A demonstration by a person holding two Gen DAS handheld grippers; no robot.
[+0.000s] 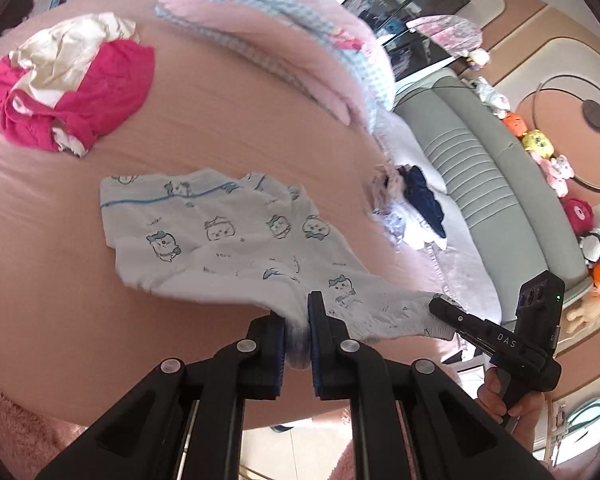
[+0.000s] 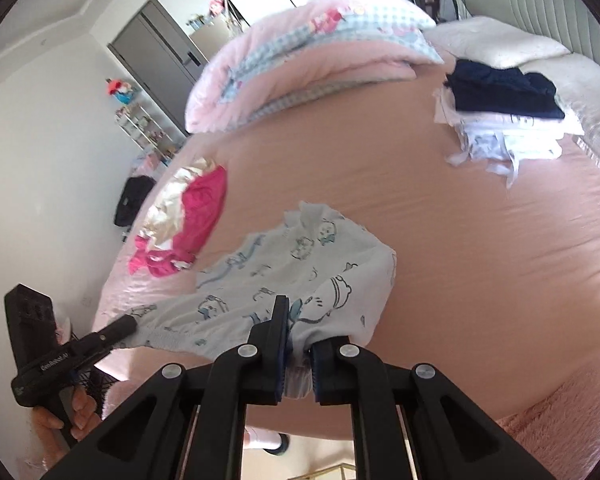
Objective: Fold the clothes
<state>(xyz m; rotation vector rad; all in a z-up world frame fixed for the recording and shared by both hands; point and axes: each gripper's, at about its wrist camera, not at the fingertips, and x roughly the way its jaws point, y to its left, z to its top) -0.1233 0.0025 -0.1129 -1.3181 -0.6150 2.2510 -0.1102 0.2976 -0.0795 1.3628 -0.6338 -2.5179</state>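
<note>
Left gripper from my left wrist cam: jaws nearly together, pinching the hem of the white cartoon-print garment, which drapes down onto the pink bed sheet. Right wrist cam: right gripper likewise clamped on the same garment's edge, cloth bunched between pads, far end resting on sheet.

Bright daylight, probably window-lit; motion blur (strong fisheye bending) softens edges.
</note>
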